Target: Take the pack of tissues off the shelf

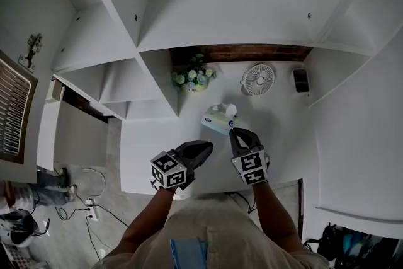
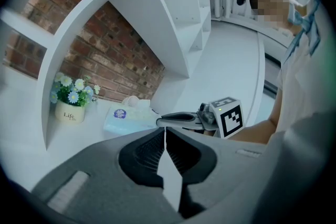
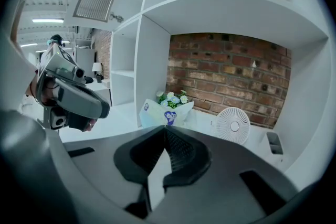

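Note:
The pack of tissues (image 1: 219, 120) is a pale blue soft pack with a round blue logo. It lies on the white shelf (image 1: 277, 129) in front of the flower pot, with a tissue sticking up from its top. My right gripper (image 1: 232, 131) is shut, and its tips rest against the pack's near corner. In the right gripper view the pack (image 3: 165, 112) stands just beyond the closed tips, with nothing visibly between them. My left gripper (image 1: 206, 147) is shut and empty. It hovers to the left of the right one, short of the pack (image 2: 126, 118).
A pot of white and blue flowers (image 1: 194, 79) stands at the back left of the shelf. Further right along the back are a small white fan (image 1: 257, 79) and a dark holder (image 1: 301, 80). A brick wall (image 3: 231, 76) closes the back, and white dividers flank the compartment.

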Motion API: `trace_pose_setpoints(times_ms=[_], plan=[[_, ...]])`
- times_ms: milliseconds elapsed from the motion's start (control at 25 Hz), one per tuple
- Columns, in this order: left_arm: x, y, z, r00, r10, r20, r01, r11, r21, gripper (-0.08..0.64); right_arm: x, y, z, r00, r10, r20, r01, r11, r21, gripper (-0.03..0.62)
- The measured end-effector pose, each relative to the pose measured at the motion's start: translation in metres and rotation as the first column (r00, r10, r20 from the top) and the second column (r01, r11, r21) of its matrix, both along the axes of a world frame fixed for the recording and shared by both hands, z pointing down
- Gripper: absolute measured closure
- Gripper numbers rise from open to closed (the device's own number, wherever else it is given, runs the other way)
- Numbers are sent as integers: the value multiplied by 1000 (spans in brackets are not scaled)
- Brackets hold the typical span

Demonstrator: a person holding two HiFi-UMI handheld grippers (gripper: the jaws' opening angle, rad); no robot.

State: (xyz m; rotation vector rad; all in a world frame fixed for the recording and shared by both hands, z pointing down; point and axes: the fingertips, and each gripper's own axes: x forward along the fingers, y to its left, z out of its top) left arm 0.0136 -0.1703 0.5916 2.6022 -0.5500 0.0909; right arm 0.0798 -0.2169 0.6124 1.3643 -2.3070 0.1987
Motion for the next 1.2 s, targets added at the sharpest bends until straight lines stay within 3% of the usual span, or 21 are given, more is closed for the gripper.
trace_pose_setpoints(times_ms=[600,1200], plan=[[3,-9,55,999,-19,29,22,994,-109,546,-7,-8,72,999,-5,-47,2,997,-71,574],[0,-7,86,998,-40,52,48,984,-170,546,-12,-3,110,998,-26,-63,18,992,-125,574]])
